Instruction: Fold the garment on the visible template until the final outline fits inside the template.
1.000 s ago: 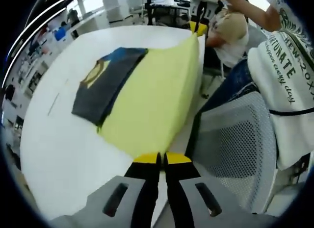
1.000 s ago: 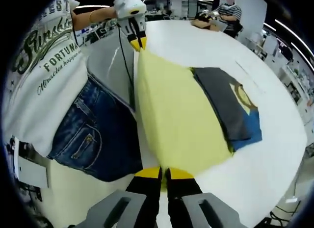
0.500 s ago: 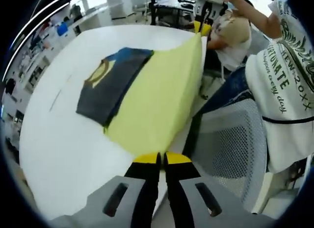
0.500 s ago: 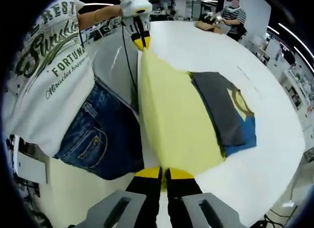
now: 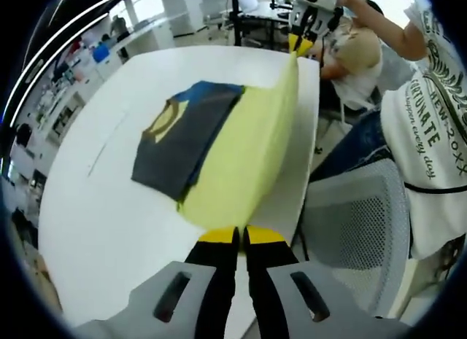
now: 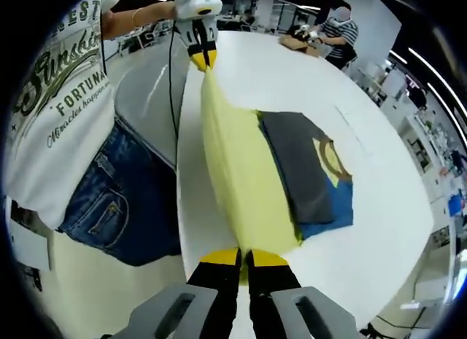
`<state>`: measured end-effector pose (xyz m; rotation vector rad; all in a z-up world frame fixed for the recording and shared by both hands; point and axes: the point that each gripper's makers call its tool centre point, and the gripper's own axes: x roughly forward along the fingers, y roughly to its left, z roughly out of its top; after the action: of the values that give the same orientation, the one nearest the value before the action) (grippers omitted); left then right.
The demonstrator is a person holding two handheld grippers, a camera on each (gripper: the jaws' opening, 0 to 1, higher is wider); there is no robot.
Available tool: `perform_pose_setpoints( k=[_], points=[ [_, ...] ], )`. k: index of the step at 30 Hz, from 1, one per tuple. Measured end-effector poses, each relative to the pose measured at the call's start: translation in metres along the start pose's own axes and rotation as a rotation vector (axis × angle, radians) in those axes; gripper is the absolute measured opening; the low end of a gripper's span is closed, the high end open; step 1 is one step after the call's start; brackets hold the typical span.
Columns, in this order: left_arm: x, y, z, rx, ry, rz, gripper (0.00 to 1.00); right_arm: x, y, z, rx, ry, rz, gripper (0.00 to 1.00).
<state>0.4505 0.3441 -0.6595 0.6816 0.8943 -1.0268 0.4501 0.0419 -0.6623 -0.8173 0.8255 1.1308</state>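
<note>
A pale yellow sheet (image 5: 244, 160), the template, is lifted along one edge between both grippers. My left gripper (image 5: 241, 235) is shut on one corner of it, and my right gripper (image 6: 244, 257) is shut on the other corner. A folded dark grey and blue garment (image 5: 186, 131) with a yellow ring print lies on the white table beside the raised sheet; it also shows in the right gripper view (image 6: 310, 175). The right gripper (image 5: 299, 41) appears at the far end of the sheet in the left gripper view. The left gripper (image 6: 201, 58) appears likewise in the right gripper view.
The white table (image 5: 102, 200) stretches out past the garment. A grey mesh chair (image 5: 350, 230) stands at the table edge. The person holding the grippers wears a printed white shirt (image 6: 62, 98) and jeans (image 6: 120, 215). Other people sit at the far end (image 6: 321, 29).
The yellow sheet's held edge has risen and swung toward the garment, so the sheet looks narrower and steeper. More bare table shows near the edge. The garment has stayed put.
</note>
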Motion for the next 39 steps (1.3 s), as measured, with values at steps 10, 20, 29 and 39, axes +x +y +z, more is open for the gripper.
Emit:
perform_pose_setpoints(
  k=[10,20,29,39],
  points=[
    [-0.001,0.029,0.016,0.031,-0.025,0.079,0.01,-0.001,-0.029,0.006,-0.022,-0.008,-0.103,0.0],
    [-0.002,0.053,0.03,0.029,-0.04,0.146,0.01,0.0,-0.062,0.013,-0.056,-0.008,-0.19,0.0],
    [-0.005,0.084,0.045,-0.006,-0.094,0.24,0.01,-0.002,-0.092,0.02,-0.069,-0.019,-0.269,0.0],
    [-0.006,0.111,0.057,-0.063,-0.164,0.321,0.01,0.004,-0.129,0.028,-0.117,0.001,-0.383,0.0]
  ],
)
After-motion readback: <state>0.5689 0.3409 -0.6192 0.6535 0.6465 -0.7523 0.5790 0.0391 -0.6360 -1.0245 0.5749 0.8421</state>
